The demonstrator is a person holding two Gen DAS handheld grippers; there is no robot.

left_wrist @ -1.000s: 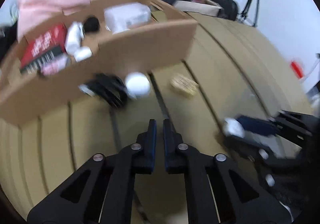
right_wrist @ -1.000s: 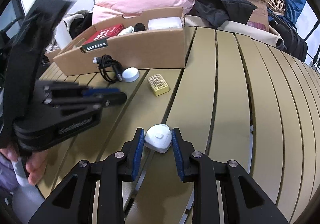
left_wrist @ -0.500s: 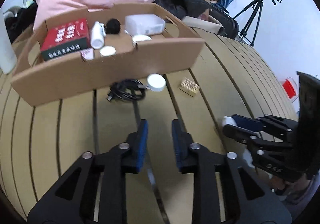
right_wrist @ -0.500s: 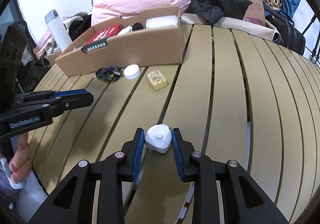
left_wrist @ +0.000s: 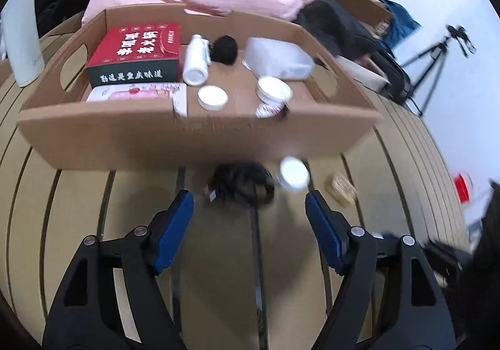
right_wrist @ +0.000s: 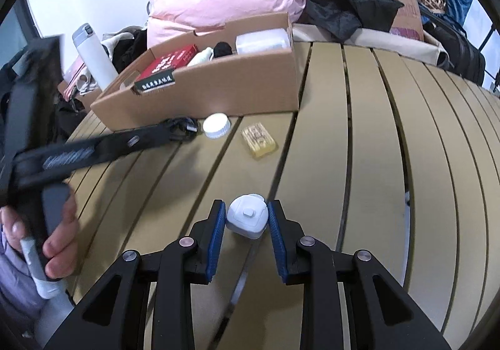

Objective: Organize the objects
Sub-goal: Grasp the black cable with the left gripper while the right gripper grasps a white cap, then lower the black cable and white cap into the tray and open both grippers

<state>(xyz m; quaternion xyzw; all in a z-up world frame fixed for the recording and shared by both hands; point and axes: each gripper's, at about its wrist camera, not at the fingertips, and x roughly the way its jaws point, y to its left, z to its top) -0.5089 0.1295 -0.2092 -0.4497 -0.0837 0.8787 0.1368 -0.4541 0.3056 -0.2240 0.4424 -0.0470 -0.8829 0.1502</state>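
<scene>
We hold two sets of tongs over a slatted counter (right_wrist: 359, 131), with the cardboard box (left_wrist: 200, 137) along its far edge already part filled. Our left tongs (left_wrist: 250, 218) are empty, their jaws opening toward the coiled black cable (left_wrist: 240, 182) and the white cap (left_wrist: 293, 174) that lie just in front of the box wall. A small tan packet (right_wrist: 259, 142) sits nearby. Our right tongs (right_wrist: 245, 221) sit narrow around a small white device (right_wrist: 247, 219) near the counter's front edge, pads against its sides. We judge the pickup step is under way: next, the left needs to settle over the cable before closing, and the right to lift its catch toward the box.
</scene>
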